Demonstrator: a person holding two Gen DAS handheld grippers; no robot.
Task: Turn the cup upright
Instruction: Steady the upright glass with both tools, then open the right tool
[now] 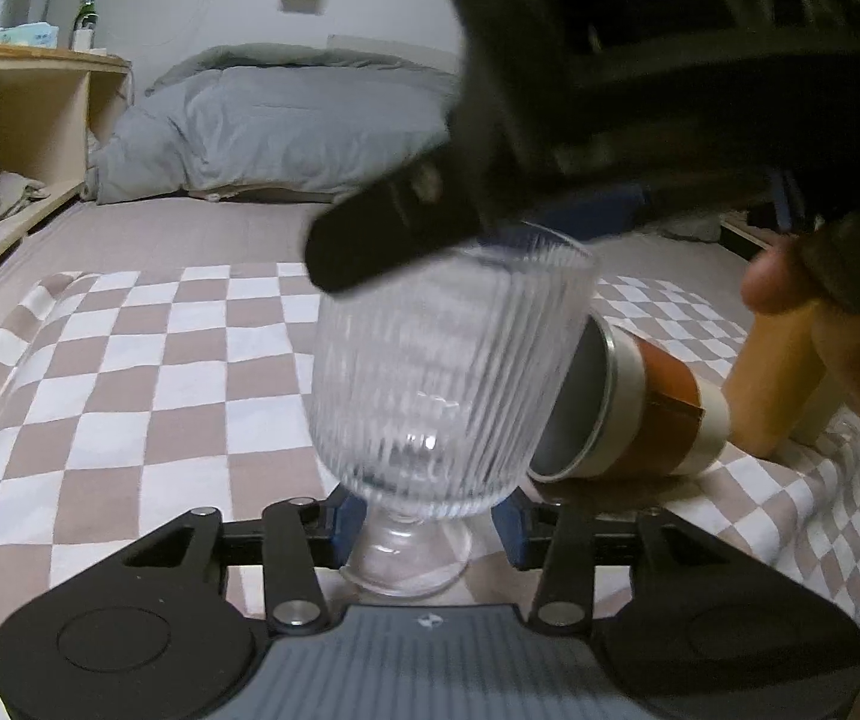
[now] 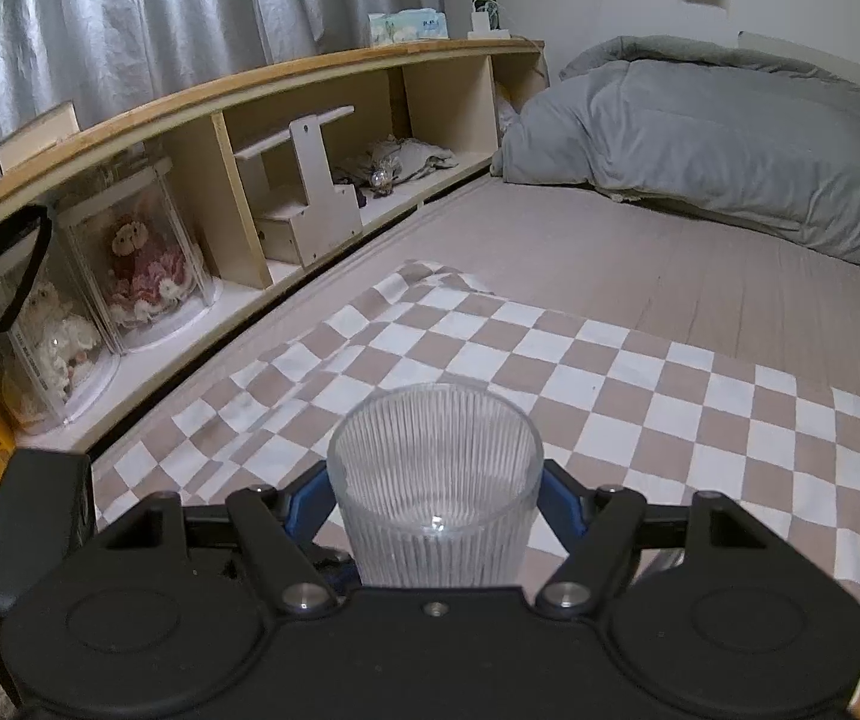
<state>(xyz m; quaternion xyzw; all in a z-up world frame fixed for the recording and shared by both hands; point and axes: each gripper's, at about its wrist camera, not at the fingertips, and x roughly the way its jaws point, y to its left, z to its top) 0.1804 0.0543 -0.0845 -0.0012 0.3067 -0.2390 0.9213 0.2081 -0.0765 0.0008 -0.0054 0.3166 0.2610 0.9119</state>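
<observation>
The left tool [image 1: 427, 519] stands partly open around the stem of the ribbed glass cup [image 1: 442, 372], its blue pads on either side of the stem with a gap showing on each, so it flanks the glass without gripping it. The right tool [image 2: 436, 492] reaches in from above and to the right, and its jaws are set wide against the bowl just under the rim, holding the cup. The glass is upright, long axis vertical and mouth up, and its foot seems to rest on the checked cloth [image 1: 130, 390] spread over the bed, at the near middle of the scene. For this cup the flip looks done, and what remains is probably for the right tool to let go without tipping it. Just right of the glass a brown-banded tumbler [image 1: 664, 414] lies on its side, mouth facing near-left and base pointing far-right. It lies closer to the right hand [image 1: 838, 324].
</observation>
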